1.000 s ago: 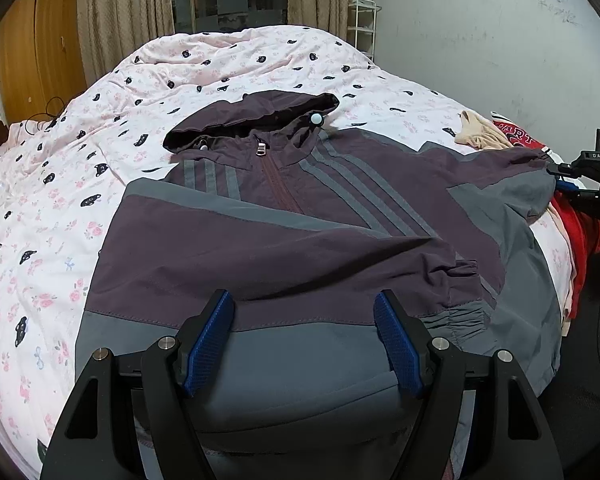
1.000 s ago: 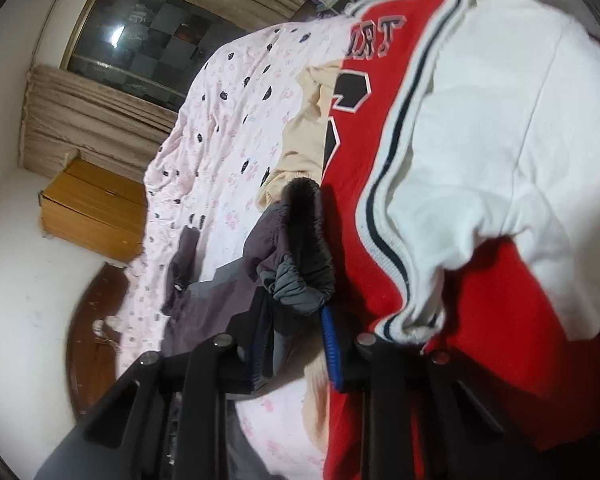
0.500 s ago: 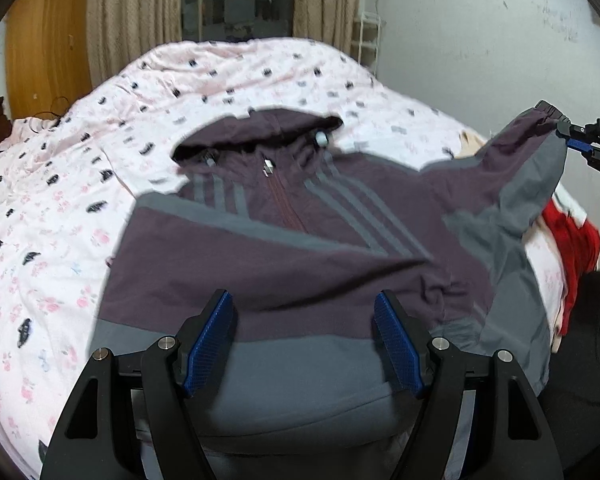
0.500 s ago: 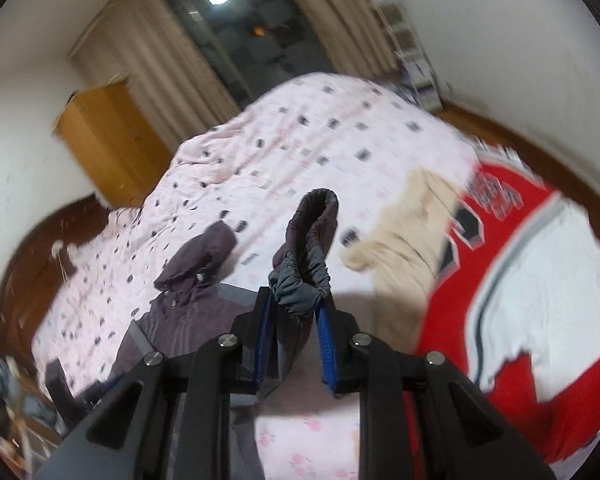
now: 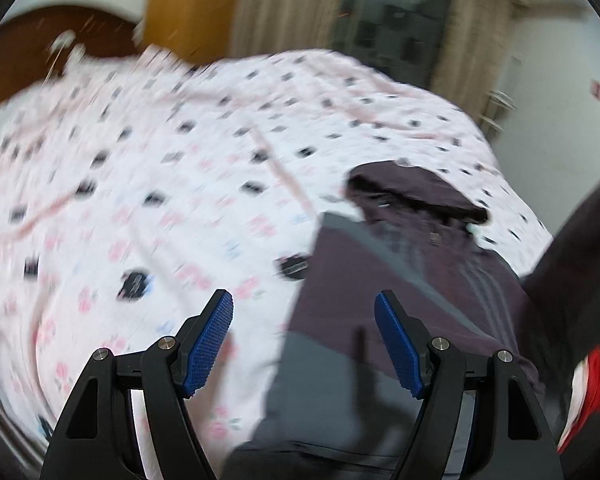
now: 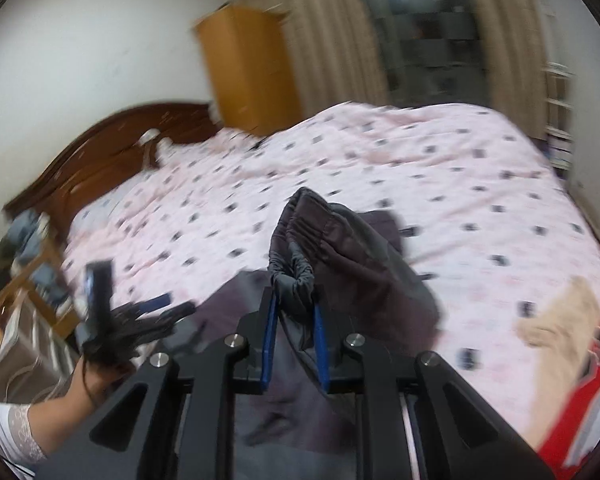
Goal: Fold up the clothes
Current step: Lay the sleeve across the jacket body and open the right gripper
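The right gripper (image 6: 294,350) is closest to its camera, and its jaws are narrow: the blue pads (image 6: 269,340) press on the gathered cuff (image 6: 296,280) of the jacket's sleeve (image 6: 340,248). The jaws have just been closing a little more, with the cuff between them. The sleeve stands up above the gripper and hangs over to the right.

The left gripper (image 5: 304,340) has its jaws wide apart and nothing is between them. It hovers above the left edge of the jacket (image 5: 400,288), over the place where the grey hem meets the bed cover (image 5: 160,180). In the right wrist view this gripper (image 6: 140,316) shows at the lower left, held by a hand (image 6: 96,376) with a white lace cuff at the wrist.

The jacket is dark purple and grey and lies flat on the bed, with its hood (image 5: 416,192) pointing away toward the window. To the right of it lie a beige garment (image 6: 556,316) and a red and white garment (image 6: 592,392).

Farther away are the brown headboard (image 6: 100,152), an orange wooden wardrobe (image 6: 248,68), beige curtains (image 6: 328,36) and a dark window (image 6: 420,20). Both views are blurred.
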Demonstrator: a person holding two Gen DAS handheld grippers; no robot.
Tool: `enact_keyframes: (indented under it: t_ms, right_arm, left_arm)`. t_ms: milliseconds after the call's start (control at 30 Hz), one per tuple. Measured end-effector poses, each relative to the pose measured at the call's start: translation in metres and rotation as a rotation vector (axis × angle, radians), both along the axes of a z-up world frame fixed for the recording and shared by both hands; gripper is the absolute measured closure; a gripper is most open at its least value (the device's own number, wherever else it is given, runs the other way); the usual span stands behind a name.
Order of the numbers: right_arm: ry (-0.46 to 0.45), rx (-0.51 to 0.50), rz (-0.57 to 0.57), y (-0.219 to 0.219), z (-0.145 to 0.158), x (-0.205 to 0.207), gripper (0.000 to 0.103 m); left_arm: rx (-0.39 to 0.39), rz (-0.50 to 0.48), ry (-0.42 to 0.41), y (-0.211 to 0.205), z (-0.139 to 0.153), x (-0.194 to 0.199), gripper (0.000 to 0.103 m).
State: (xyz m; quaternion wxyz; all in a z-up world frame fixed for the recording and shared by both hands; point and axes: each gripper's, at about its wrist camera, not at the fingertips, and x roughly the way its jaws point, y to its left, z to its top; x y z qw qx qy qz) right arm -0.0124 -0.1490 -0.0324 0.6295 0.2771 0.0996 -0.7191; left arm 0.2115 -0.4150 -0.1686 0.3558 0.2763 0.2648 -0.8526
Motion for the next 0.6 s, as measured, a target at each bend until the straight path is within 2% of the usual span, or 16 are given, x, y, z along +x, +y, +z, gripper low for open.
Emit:
enact_keyframes:
  t_ms: [100, 167, 333, 500, 600]
  right_arm:
    - [0.003, 0.030, 0.074, -0.032, -0.022, 0.034, 0.085]
    - [0.002, 0.050, 0.123, -0.048, -0.034, 0.057, 0.085]
    - [0.023, 0.168, 0.237, -0.075, -0.084, 0.110, 0.085]
    - [0.025, 0.256, 0.277, -0.082, -0.122, 0.121, 0.086]
    - [0.016, 0.273, 0.288, -0.084, -0.128, 0.118, 0.085]
  left_arm:
    - [0.101, 0.018, 0.017, -0.015, -0.014, 0.004, 0.034]
    - [0.121, 0.019, 0.019, -0.016, -0.018, 0.004, 0.034]
    - [0.128, 0.029, 0.042, -0.017, -0.016, 0.009, 0.034]
    - [0.115, 0.057, 0.083, -0.020, -0.010, 0.018, 0.034]
    - [0.095, 0.036, 0.119, -0.018, -0.003, 0.020, 0.034]
